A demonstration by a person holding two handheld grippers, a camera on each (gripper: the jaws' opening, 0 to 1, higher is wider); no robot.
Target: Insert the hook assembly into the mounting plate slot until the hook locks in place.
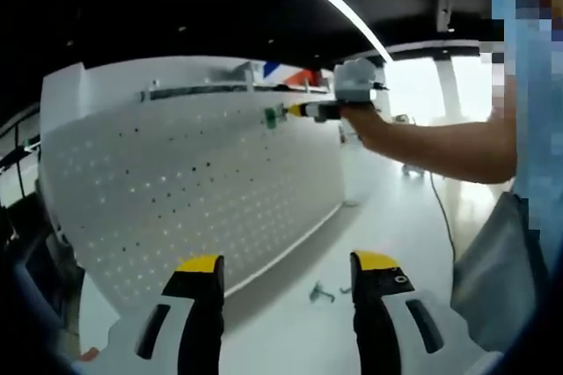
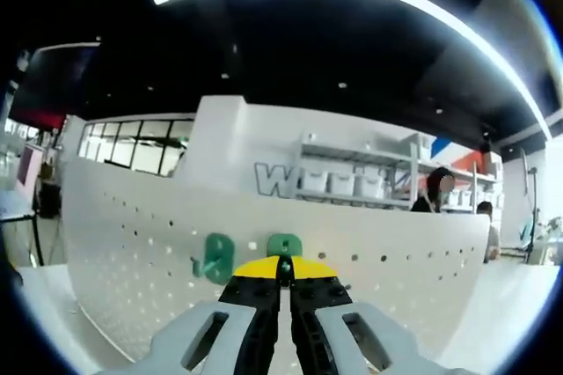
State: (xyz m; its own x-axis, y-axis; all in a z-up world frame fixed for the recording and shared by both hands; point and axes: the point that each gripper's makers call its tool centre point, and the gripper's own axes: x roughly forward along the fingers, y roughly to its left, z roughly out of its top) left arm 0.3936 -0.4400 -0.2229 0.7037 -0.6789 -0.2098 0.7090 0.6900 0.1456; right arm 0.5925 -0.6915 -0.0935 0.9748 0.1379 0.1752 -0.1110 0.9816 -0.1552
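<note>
Right gripper (image 2: 283, 276) up against the white pegboard (image 2: 132, 252), jaws pressed together on a green hook (image 2: 284, 245) at their tips, near the board's top edge. Second green hook (image 2: 214, 258) already seated just left of the tips. Left gripper (image 1: 288, 271) held low and back, jaws apart, nothing between them.

Probably light, stiff plastic, small and a bit slick; best pinched by the flat base plate, leaving the pegs free to enter the holes. Likely needs a firm straight push to click.

Spare hooks (image 1: 320, 291) on the table ahead of the left jaws. Seated hook close by: little room sideways.
</note>
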